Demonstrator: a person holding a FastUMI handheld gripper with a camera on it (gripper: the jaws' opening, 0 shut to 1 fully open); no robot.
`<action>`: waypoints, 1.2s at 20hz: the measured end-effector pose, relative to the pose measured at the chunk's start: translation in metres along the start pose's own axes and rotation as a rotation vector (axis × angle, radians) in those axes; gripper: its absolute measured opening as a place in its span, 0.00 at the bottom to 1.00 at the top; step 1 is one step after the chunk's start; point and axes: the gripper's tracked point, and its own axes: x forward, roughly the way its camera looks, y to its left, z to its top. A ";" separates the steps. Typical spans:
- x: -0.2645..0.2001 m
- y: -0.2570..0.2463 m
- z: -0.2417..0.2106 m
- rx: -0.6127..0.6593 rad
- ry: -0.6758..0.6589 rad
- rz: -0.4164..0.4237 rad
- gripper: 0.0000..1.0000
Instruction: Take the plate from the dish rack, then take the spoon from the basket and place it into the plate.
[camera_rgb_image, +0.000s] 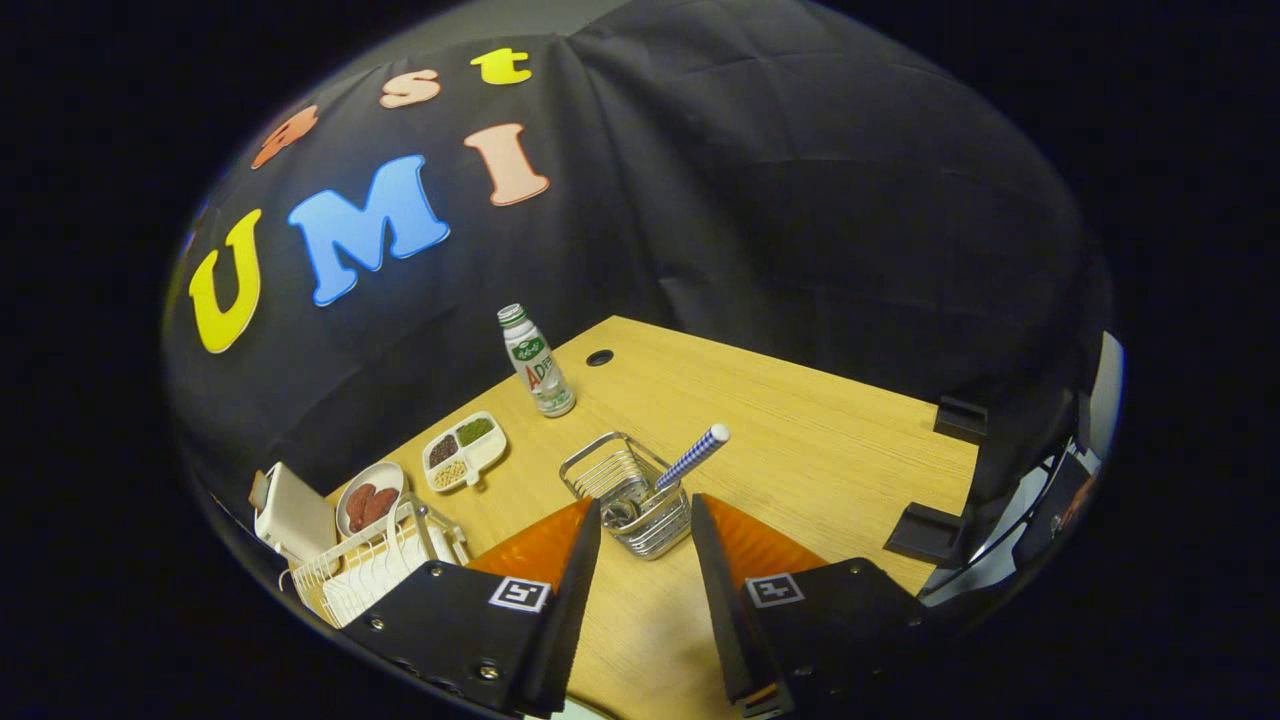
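Gripper view: the spoon stands in a wire basket on the wooden bench, just ahead of the claw. Its blue-and-white checked handle leans up and to the right, out of the basket, long axis tilted; its bowl is down inside. The claw is open, holding nothing, its two fingers either side of the basket's near end. To grasp well, I judge the fingers should rise to the exposed handle and close across it, then lift along its slant. Left of the fingers sits a white dish rack; whether a plate is in it cannot be told. Beyond are a bottle and two food dishes.
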 end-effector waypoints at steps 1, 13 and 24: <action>0.007 -0.003 0.003 0.020 -0.003 -0.017 0.57; 0.069 -0.015 0.008 0.124 0.012 -0.035 0.23; 0.062 0.046 0.043 -0.058 -0.071 0.074 0.02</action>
